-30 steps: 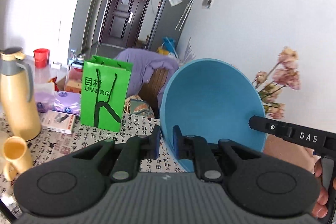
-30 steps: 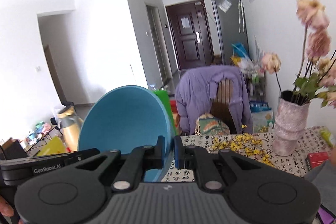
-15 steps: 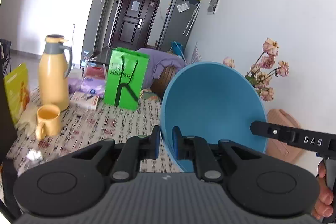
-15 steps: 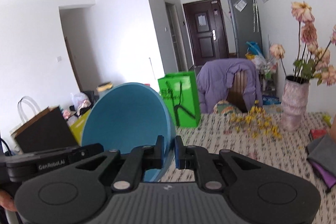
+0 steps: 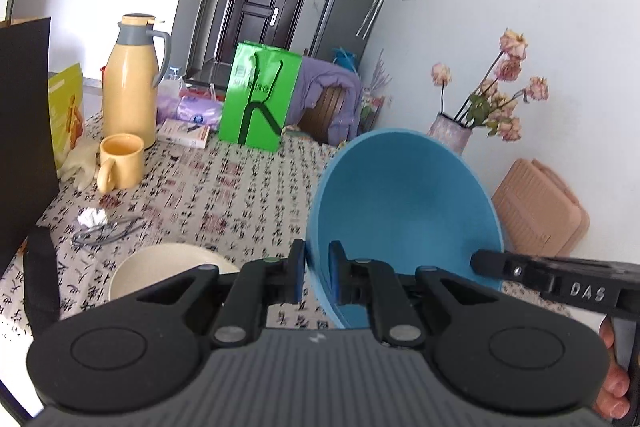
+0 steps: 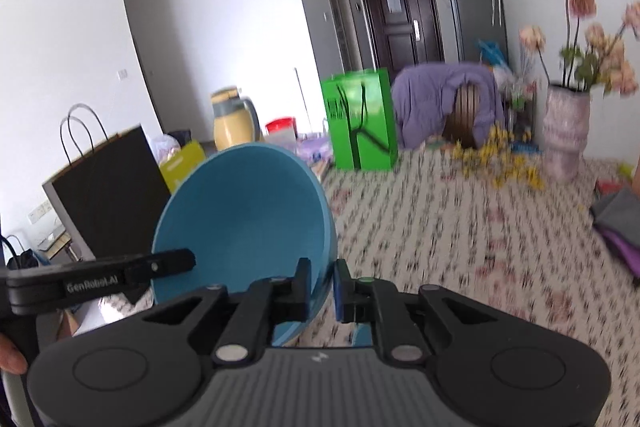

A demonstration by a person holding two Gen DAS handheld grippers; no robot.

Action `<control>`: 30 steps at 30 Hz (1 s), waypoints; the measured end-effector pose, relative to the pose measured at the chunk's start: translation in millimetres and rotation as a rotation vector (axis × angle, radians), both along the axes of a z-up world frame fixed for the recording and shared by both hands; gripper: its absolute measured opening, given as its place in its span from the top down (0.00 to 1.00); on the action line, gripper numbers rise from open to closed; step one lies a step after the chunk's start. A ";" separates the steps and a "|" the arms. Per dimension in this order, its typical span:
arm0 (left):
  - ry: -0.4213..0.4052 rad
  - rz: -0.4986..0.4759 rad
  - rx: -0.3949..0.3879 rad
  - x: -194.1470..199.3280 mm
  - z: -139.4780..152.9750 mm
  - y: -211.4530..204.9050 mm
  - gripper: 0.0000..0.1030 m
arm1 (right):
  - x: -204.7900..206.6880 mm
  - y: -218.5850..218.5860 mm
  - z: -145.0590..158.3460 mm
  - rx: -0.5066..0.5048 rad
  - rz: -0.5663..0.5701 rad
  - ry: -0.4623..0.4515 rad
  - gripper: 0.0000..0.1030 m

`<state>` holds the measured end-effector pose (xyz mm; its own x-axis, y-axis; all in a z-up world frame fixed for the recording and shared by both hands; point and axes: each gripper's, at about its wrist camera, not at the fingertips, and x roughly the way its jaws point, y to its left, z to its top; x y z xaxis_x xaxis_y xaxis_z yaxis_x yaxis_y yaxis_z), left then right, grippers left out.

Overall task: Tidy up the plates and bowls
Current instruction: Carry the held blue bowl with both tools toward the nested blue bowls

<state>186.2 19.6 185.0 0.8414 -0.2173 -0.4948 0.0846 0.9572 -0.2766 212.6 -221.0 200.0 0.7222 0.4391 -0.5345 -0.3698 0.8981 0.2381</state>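
Both grippers hold one blue bowl above the table. In the left wrist view the blue bowl [image 5: 404,211] is tilted and my left gripper [image 5: 317,267] is shut on its left rim. In the right wrist view the same bowl [image 6: 244,215] shows, and my right gripper [image 6: 322,285] is shut on its right rim. A cream bowl [image 5: 168,267] sits on the table below and left of the left gripper, partly hidden by it. The other gripper's body crosses each view at the bowl's far rim.
On the patterned tablecloth [image 5: 224,187] stand a yellow mug [image 5: 120,161], a yellow thermos [image 5: 130,79], a green paper bag [image 5: 260,95], a black paper bag [image 5: 24,131] and a vase of flowers [image 5: 450,133]. A pink case [image 5: 540,207] lies at the right. Glasses [image 5: 108,231] lie near the cream bowl.
Both grippers have tilted down and lowered with the blue bowl held between them. More of the table and the cream bowl have come into the left wrist view.
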 end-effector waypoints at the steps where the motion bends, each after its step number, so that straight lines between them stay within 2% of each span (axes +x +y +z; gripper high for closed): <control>1: 0.006 0.000 0.001 0.1 -2.6 -0.1 0.89 | -0.5 0.5 -4.7 -0.001 -0.003 0.012 0.89; 15: 0.173 -0.055 -0.017 47.8 -59.7 -24.0 0.89 | 36.0 -29.7 -48.1 0.009 -0.041 0.148 0.89; 25: 0.262 -0.122 -0.021 96.6 -83.3 -59.0 0.89 | 74.2 -67.8 -76.1 0.015 -0.101 0.254 0.88; 30: 0.322 -0.161 -0.050 115.3 -97.8 -70.1 0.89 | 88.2 -86.2 -94.9 0.008 -0.109 0.321 0.88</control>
